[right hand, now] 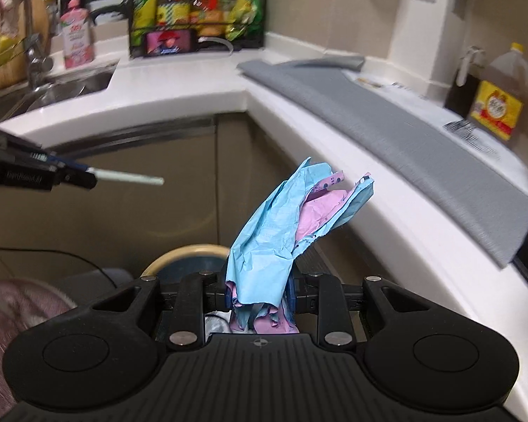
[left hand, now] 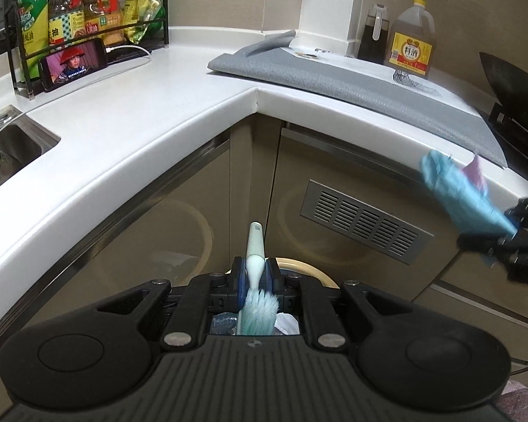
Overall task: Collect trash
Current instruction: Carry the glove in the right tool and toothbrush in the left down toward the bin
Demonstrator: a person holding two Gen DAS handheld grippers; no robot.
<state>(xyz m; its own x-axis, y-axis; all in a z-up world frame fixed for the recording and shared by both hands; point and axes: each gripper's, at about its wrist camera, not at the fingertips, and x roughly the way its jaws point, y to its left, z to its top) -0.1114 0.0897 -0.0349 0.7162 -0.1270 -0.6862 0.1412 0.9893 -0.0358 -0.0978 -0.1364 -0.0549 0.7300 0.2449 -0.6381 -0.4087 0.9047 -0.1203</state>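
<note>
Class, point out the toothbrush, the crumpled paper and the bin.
toothbrush (left hand: 255,246), left wrist view, on its white handle.
crumpled paper (right hand: 264,246), right wrist view, on its blue sheet.
bin (right hand: 179,251), right wrist view, on its cream rim.

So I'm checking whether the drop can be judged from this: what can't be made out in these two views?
- Trash bin: in both views the tool bodies cover all but a rim arc, so its contents are mostly hidden.
- Toothbrush head: left wrist view, partly cut off behind the left tool.
- Crumpled paper: print too small; lower end hidden inside the right tool.
- Right tool: cut off by the left view's right edge.
</note>
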